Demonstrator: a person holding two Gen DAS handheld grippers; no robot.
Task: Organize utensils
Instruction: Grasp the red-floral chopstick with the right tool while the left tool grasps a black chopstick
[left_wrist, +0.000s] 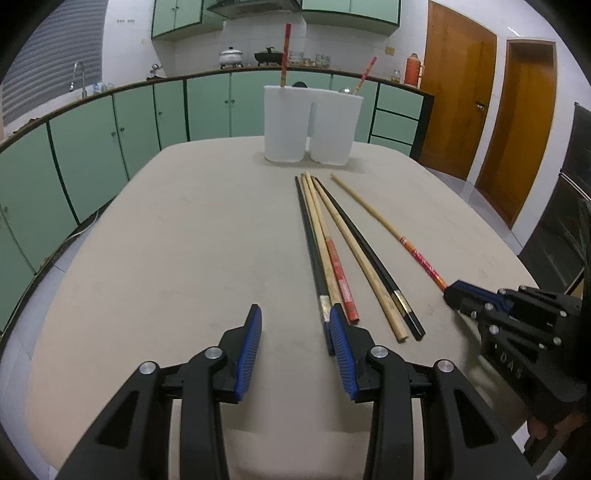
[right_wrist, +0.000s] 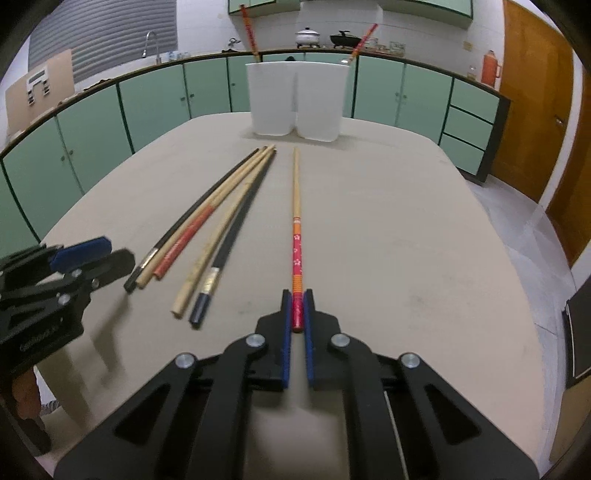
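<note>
Several chopsticks (left_wrist: 332, 243) lie in a bunch on the beige table (left_wrist: 184, 240), black, plain wood and red-handled ones. My left gripper (left_wrist: 295, 317) is open just above the table, its right finger beside the near ends of the bunch. A single red-and-orange flowered chopstick (right_wrist: 296, 236) lies apart to the right, also visible in the left wrist view (left_wrist: 384, 225). My right gripper (right_wrist: 298, 299) is shut on its near end. Two white holder cups (left_wrist: 312, 123) stand at the far end of the table, each with one red chopstick upright in it.
In the right wrist view the bunch (right_wrist: 214, 221) lies left of the held chopstick, with the left gripper (right_wrist: 92, 254) at far left. The cups (right_wrist: 297, 101) stand straight ahead. Green kitchen cabinets and a counter run behind the table; wooden doors are on the right.
</note>
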